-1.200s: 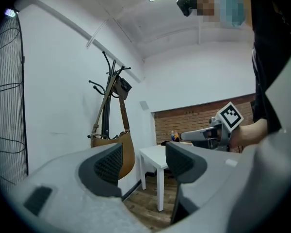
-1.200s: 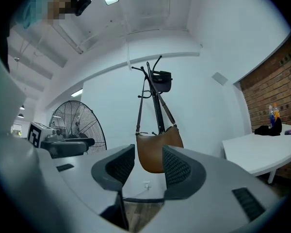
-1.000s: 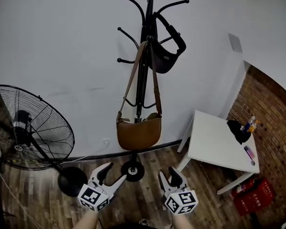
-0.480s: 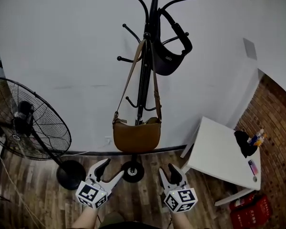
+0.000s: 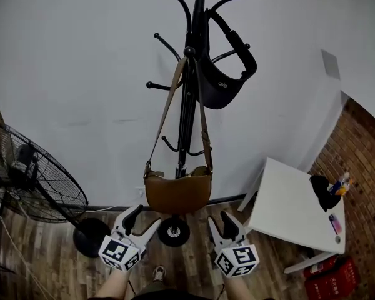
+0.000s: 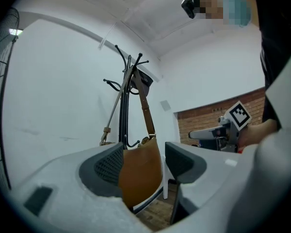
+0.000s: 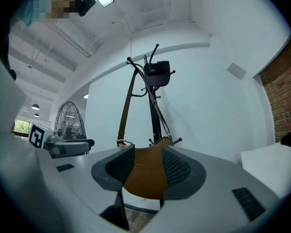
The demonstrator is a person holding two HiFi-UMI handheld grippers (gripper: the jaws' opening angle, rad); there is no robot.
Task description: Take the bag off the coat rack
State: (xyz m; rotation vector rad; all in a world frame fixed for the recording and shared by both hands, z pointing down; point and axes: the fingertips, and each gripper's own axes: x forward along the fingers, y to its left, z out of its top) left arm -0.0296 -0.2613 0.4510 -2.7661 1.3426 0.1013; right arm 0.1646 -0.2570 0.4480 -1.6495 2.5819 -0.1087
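A: What changed over the last 1 s?

B: The head view closed in on the coat rack (image 5: 189, 105). The fan (image 5: 31, 180) slid toward the left edge and the white table (image 5: 287, 211) shifted right. Left gripper (image 5: 142, 219) and right gripper (image 5: 222, 222) stayed low, both with jaws parted and nothing between them.

A: Meaning for the task?

B: Approach only, as I judged it; no contact yet. The brown bag (image 5: 178, 192) hung by its strap from a mid-height hook, low against the pole. Both gripper views lined up on it. A 2nd bag, the black bag (image 5: 224, 83), hung from a higher hook.

A: Room?

B: Wood plank floor (image 5: 194, 267), plain white wall (image 5: 81, 74), brick wall (image 5: 362, 155) at right, small items on the table's far end.
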